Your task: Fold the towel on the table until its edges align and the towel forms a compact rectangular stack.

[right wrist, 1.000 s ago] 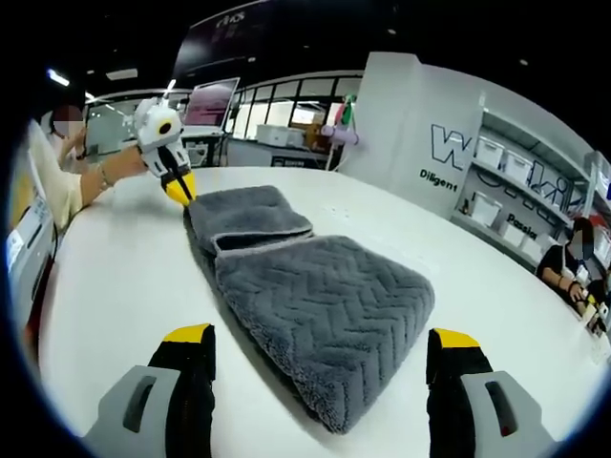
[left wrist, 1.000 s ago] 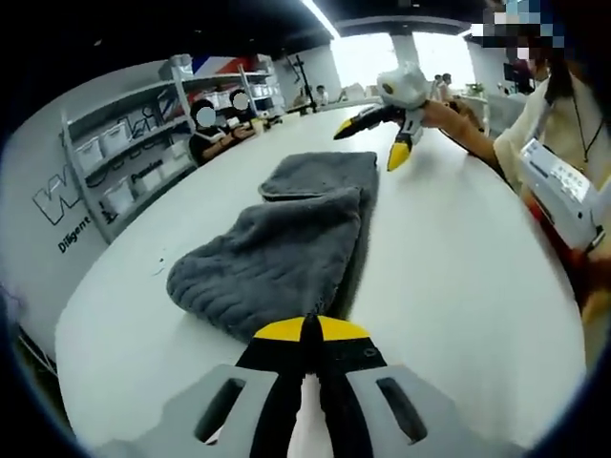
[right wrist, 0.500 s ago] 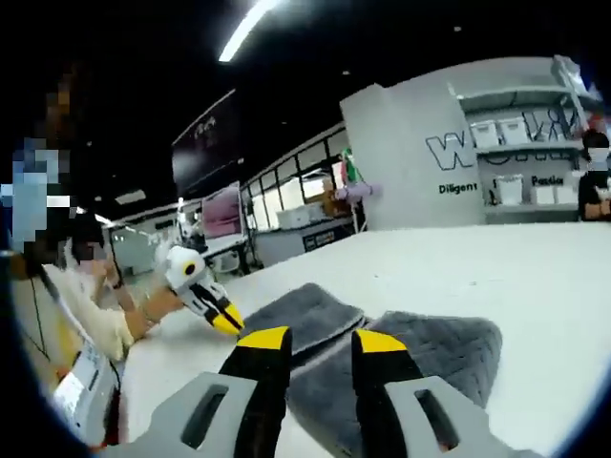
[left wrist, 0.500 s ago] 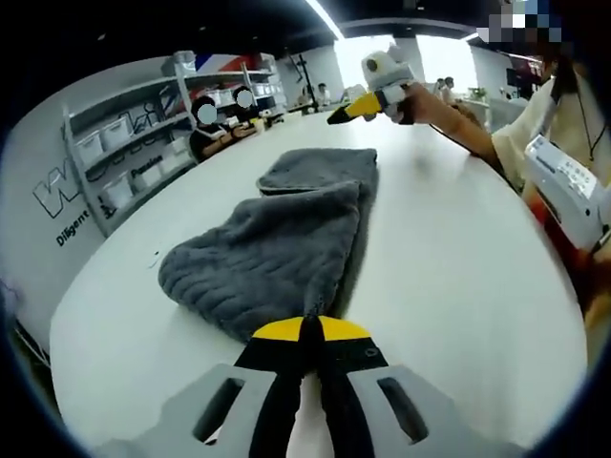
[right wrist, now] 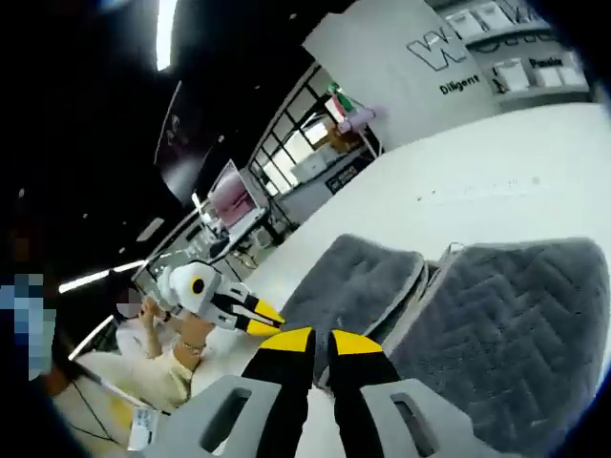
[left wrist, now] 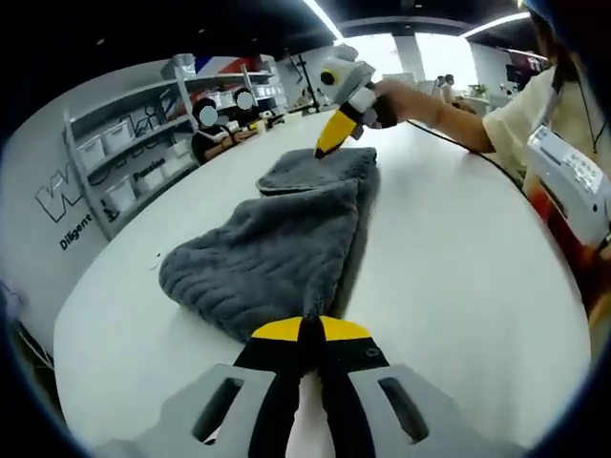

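Pinching grey towel (left wrist: 286, 248) near corner, left tongs (left wrist: 308, 334) closed on it; right tongs (right wrist: 320, 345) closed at far edge, grip unclear. Advised: lift evenly toward 12 o'clock, keeping edges aligned on bench (left wrist: 458, 258).

Towel (left wrist: 277, 243) on table (left wrist: 458, 277)

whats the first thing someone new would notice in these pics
A grey towel lies partly folded along the white table, its thick herringbone-textured layer in front of a flatter part. The left tongs, yellow-tipped, sit closed at its near edge. Across the table, the right tongs point down at the towel's far end.
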The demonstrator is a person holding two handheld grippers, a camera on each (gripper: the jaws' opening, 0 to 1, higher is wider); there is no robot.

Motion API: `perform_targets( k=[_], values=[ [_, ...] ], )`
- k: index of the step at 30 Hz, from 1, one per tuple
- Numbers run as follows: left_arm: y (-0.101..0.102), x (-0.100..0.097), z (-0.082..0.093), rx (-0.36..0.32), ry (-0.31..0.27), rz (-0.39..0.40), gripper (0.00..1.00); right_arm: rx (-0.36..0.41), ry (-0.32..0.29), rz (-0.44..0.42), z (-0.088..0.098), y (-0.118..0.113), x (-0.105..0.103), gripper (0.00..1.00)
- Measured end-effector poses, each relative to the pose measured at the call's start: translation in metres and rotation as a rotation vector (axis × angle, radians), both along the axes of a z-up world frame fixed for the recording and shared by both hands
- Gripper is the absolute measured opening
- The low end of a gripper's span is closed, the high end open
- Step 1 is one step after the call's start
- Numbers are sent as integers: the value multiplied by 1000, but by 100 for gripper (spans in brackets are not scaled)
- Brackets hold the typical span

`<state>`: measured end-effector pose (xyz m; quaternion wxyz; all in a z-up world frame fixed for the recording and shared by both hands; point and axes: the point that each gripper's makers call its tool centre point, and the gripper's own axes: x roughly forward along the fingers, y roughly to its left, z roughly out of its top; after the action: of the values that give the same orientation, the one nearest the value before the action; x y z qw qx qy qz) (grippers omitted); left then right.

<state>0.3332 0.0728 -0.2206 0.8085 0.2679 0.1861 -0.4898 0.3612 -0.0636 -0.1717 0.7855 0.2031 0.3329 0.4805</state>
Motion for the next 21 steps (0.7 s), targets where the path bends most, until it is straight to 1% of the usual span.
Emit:
perform_targets(
  k=[1,3,6,7,10,11,17,19,21],
  values=[
    [0,0,0,0,-1,1,4,-8,23,4,-5,2,2,3],
    [0,0,0,0,-2,1,4,-32,36,5,-13,3,8,3],
    [0,-1,0,2,-4,2,4,-56,64,6,-26,7,8,3],
    [0,-1,0,3,-5,2,4,-57,81,7,-29,7,8,3],
    [0,-2,0,4,-5,1,4,-71,101,7,-36,9,7,2],
    [0,-2,0,4,-5,1,4,-75,102,7,-37,9,8,0],
    [-1,-3,0,6,-5,2,5,-85,127,13,-42,11,8,0],
    [-1,-4,0,6,-5,1,5,-101,129,11,-42,7,4,0],
    [-1,-4,0,7,-7,1,5,-110,137,3,-40,0,9,0]
  ],
)
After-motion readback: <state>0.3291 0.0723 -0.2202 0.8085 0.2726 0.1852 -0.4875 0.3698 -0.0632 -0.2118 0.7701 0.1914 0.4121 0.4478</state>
